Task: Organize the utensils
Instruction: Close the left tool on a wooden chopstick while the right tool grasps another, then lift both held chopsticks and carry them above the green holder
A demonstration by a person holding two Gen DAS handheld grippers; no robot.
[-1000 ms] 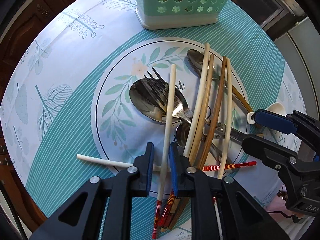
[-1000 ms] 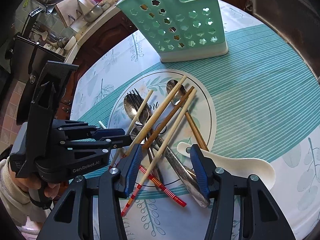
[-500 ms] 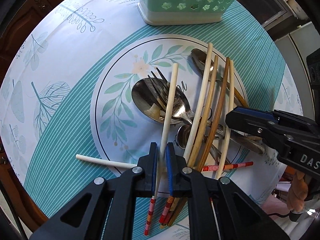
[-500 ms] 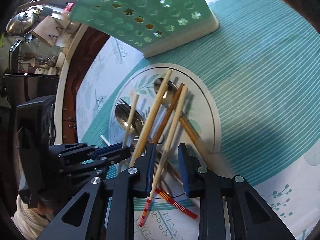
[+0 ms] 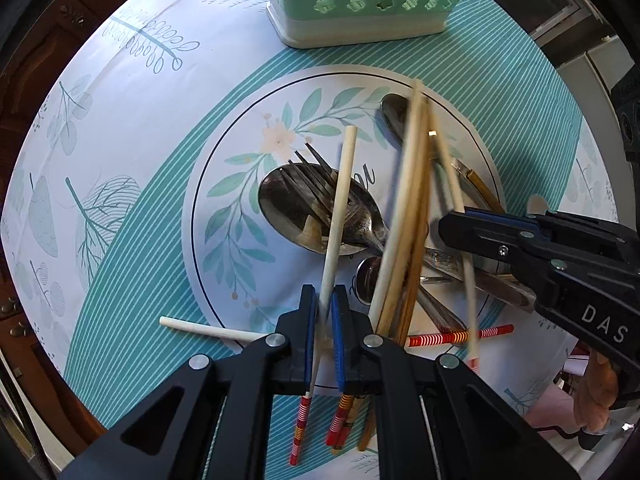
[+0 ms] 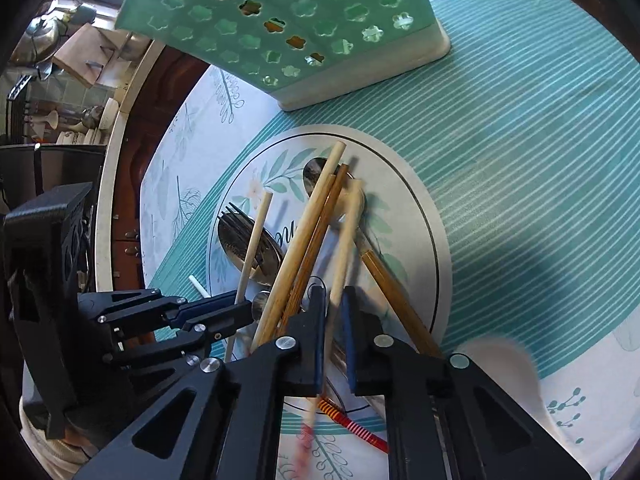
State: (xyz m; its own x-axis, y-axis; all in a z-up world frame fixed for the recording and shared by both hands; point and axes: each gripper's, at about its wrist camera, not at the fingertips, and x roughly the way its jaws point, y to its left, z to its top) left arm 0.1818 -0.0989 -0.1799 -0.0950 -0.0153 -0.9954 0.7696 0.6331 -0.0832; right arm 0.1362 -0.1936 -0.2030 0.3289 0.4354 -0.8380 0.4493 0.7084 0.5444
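Right wrist view: the right hand-held gripper (image 6: 332,336), half open a second ago, is now clamped on a pale chopstick (image 6: 346,240) in the pile in front of the green basket (image 6: 288,20). Left hand-held gripper (image 5: 324,332) stays closed on a white chopstick (image 5: 340,200) there. Judgement: both sticks are secured, lifting comes next. Each stick's long axis runs toward the basket, plain tip nearest it, striped end behind the jaws.

Both the left gripper (image 5: 325,336) and the right gripper (image 6: 334,340) are showing black angular frames, blue finger pads, silver screws and white lettering, while a cream knitted sleeve (image 6: 52,446) is covering one wrist.
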